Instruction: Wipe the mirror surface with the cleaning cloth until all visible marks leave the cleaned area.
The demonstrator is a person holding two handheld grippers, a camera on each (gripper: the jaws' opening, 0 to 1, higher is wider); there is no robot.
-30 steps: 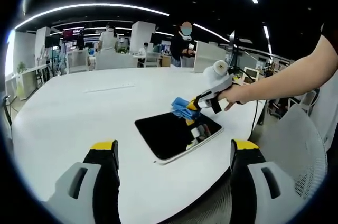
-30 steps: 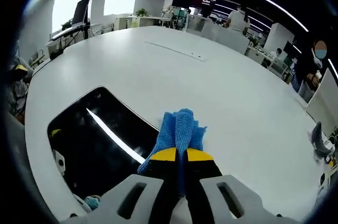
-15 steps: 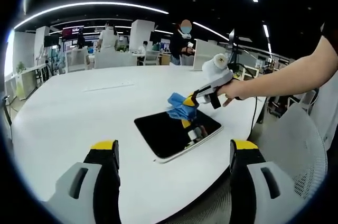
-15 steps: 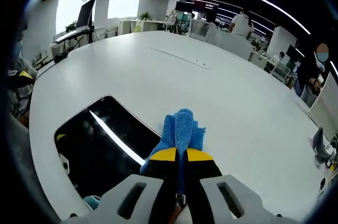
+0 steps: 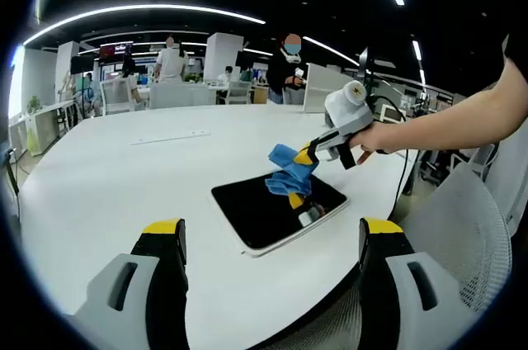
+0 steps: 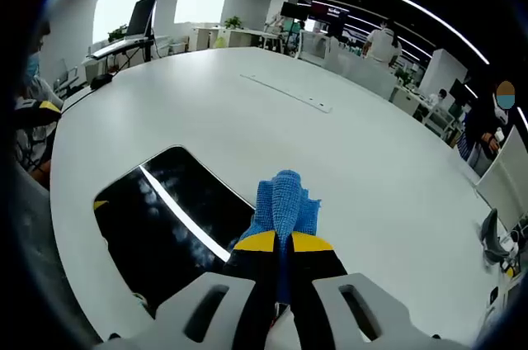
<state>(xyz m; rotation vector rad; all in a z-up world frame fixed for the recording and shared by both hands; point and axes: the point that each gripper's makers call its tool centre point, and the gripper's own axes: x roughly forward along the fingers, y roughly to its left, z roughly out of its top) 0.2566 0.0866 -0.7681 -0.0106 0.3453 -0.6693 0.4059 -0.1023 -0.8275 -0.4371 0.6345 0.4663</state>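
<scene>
A dark rectangular mirror (image 5: 276, 210) (image 6: 165, 218) with a white rim lies flat on the white table (image 5: 124, 177), near its edge. The blue cleaning cloth (image 5: 289, 167) (image 6: 285, 201) hangs above the mirror's far side, clear of the glass. My right gripper (image 6: 279, 243) (image 5: 307, 153) is shut on the cloth, held by a hand coming in from the right of the left gripper view. My left gripper (image 5: 268, 230) is open and empty, its yellow-tipped fingers (image 5: 163, 230) wide apart, back from the mirror's near edge.
A white mesh chair (image 5: 462, 234) stands at the table's right edge. A thin strip (image 5: 169, 137) lies on the far tabletop. People, desks and monitors (image 5: 285, 73) stand in the office behind. A person's masked figure (image 6: 29, 111) sits at the left of the right gripper view.
The right gripper has lifted the cloth off the mirror's far edge and drawn it up and slightly back. The left gripper has stayed put.
</scene>
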